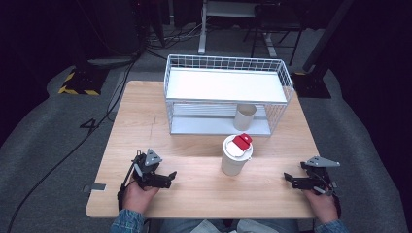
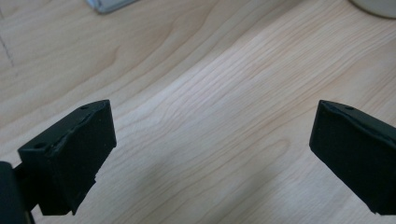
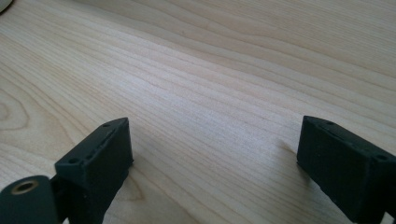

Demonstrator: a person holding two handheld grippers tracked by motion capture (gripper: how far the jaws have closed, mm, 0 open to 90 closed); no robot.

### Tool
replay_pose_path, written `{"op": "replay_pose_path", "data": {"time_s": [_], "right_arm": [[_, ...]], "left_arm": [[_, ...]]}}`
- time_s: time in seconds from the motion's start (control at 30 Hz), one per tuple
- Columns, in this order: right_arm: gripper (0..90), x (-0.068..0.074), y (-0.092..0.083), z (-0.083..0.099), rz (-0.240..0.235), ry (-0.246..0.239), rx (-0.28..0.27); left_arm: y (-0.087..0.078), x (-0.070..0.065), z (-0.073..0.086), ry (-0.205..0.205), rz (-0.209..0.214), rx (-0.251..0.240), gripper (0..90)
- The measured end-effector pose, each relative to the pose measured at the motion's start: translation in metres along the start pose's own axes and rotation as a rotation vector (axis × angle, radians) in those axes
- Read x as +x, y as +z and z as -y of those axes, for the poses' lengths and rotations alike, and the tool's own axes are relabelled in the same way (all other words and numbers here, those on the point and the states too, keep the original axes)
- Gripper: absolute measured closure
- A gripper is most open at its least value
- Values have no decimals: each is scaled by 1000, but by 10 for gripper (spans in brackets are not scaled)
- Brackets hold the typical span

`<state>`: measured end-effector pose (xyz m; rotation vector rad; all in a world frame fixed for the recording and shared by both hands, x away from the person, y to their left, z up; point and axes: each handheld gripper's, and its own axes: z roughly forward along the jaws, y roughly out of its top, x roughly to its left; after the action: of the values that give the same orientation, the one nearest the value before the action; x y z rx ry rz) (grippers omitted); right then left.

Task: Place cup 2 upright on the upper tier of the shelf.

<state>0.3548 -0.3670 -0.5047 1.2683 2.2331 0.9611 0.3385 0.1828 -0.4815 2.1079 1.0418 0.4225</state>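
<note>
two tools (image 1: 171, 175) (image 1: 287, 178) flank cup (image 1: 235, 156).

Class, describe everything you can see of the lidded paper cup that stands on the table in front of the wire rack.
The lidded paper cup stands upright near the middle of the wooden table, just in front of the white wire rack. Its body is off-white and looks like paper, narrowing slightly toward the base. A white lid covers the top, with a red piece sitting on the lid's far right side. Nothing but the table touches it; both grippers lie well apart from it.
</note>
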Motion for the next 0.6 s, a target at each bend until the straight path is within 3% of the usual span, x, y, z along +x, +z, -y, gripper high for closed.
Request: {"op": "replay_pose_path", "data": {"time_s": [0.2,0.47,0.6], "right_arm": [[107,0,1,-1,3,5,-1],[107,1,1,-1,5,3,1],[107,1,1,-1,6,5,1]], "left_arm": [[-8,-11,-13,24,63,-64,7],[-13,-21,-26,3,156,-144,8],[-14,-28,-32,23,193,-195,14]]}}
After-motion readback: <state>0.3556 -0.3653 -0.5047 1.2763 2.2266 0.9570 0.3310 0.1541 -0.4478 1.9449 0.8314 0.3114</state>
